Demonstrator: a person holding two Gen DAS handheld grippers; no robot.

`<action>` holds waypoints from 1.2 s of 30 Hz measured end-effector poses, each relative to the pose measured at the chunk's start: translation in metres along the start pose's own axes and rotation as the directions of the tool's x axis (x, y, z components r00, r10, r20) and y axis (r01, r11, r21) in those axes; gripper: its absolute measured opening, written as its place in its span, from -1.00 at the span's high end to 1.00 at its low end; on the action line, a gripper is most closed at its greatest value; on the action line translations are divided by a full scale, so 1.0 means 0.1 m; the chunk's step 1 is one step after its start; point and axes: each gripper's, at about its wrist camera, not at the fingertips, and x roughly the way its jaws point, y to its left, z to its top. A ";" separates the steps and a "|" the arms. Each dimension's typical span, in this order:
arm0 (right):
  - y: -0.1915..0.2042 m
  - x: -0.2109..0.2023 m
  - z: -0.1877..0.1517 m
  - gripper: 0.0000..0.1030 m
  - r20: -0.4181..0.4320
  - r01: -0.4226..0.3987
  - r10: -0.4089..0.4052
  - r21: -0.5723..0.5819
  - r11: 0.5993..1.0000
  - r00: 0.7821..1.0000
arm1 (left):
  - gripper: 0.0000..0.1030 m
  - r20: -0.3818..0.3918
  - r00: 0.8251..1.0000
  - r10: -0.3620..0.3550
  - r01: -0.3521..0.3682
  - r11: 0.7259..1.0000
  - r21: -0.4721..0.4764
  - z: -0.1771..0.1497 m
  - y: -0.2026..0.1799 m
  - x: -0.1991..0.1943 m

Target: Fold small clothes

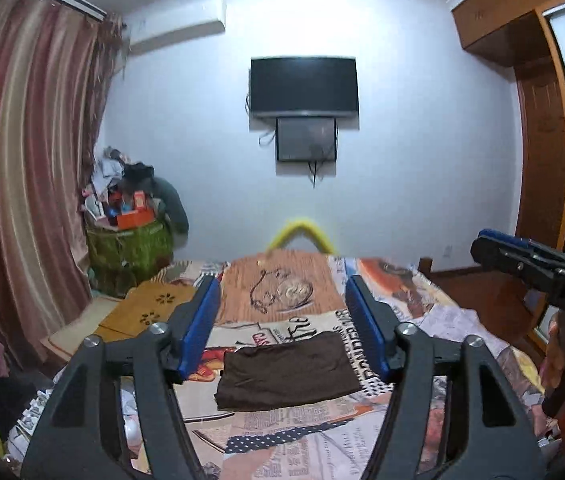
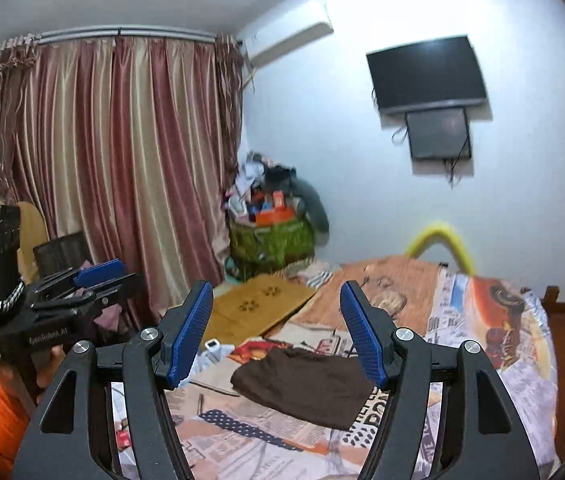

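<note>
The folded cloth (image 1: pixel 288 372) is plain dark brown. The bed cover (image 1: pixel 434 320) under it has a patchwork print in orange, white and black letters, with one navy dotted strip. The long curtain (image 2: pixel 122 160) has pink and cream stripes. The pads (image 1: pixel 198 324) of the tongs are blue.

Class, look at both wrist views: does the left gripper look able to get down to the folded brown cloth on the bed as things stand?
Probably yes. The left gripper is open and empty, raised above the brown cloth, which lies flat on the bed with nothing on top. The right gripper hangs off to the side.
</note>
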 end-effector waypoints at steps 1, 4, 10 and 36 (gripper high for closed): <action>0.05 -0.06 -0.01 -0.21 0.009 0.006 -0.006 0.000 1.000 1.000 | -0.36 0.010 1.000 -0.003 0.003 1.000 -0.012 -0.01 -0.01 -0.09; 0.16 -0.21 -0.07 -0.21 0.028 0.029 -0.029 0.009 1.000 0.999 | -0.45 0.028 1.000 0.014 -0.013 1.000 -0.025 -0.03 -0.04 -0.24; 0.26 -0.32 -0.14 -0.76 0.053 0.124 -0.122 -0.030 0.992 0.991 | -0.89 0.064 0.997 0.036 -0.034 0.999 -0.024 -0.08 -0.07 -0.49; 0.35 -0.50 -0.27 -0.99 0.058 0.163 -0.162 -0.016 0.986 0.985 | -1.00 0.053 0.998 0.031 -0.029 0.999 -0.046 -0.17 -0.09 -0.55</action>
